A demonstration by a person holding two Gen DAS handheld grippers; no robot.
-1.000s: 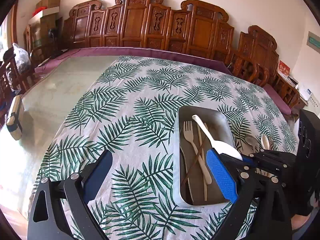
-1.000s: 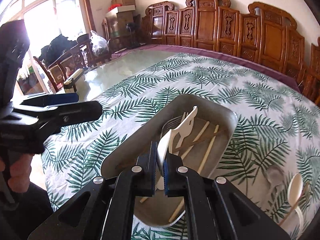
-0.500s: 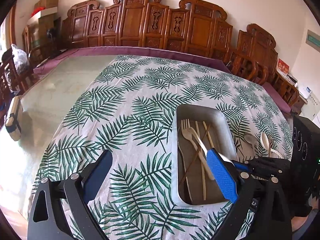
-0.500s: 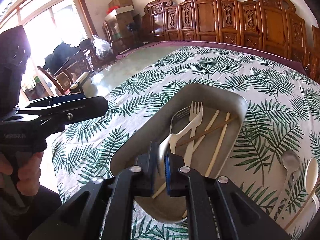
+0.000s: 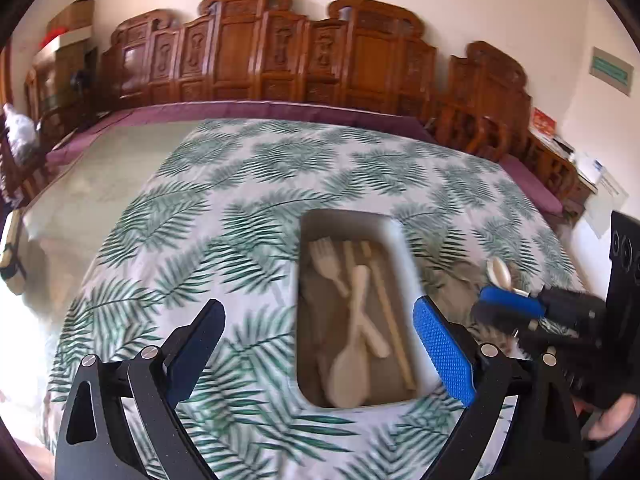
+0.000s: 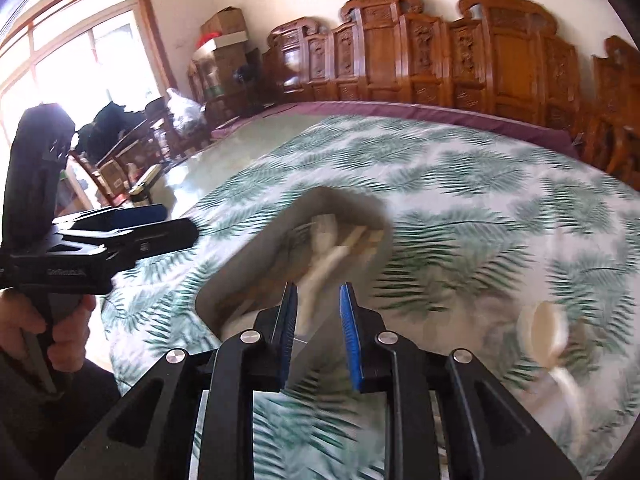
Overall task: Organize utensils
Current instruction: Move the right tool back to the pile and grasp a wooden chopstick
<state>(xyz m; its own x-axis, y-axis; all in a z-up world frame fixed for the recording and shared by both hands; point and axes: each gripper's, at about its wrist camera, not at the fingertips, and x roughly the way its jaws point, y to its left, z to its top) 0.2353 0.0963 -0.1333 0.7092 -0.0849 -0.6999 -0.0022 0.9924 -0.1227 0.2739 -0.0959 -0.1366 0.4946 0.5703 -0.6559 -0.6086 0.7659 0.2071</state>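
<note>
A grey tray (image 5: 405, 252) on the palm-leaf cloth holds a pale fork (image 5: 326, 256), a white spoon (image 5: 348, 372) and wooden chopsticks (image 5: 384, 292). My left gripper (image 5: 318, 306) hangs wide open and empty above the tray's near left side. My right gripper (image 6: 319, 292) is off the tray's near right corner (image 6: 248, 272). Its jaws are opening and nothing is pressed between them; the blurred spoon shows beyond the gap. In the left wrist view the right gripper (image 5: 486, 300) sits to the right of the tray. Another white spoon (image 6: 544, 328) lies loose on the cloth, right of the tray.
Carved wooden chairs (image 5: 280, 60) line the table's far edge. The bare glass tabletop (image 5: 100, 168) runs along the left, with a small brush-like object (image 5: 10, 248) on it. A person's hand (image 6: 48, 332) holds the left gripper's handle. Boxes and chairs stand by the window.
The right gripper let go of the white spoon, which now lies in the tray across the fork. It then drew back to the right with its jaws parted. The left gripper shifted slightly.
</note>
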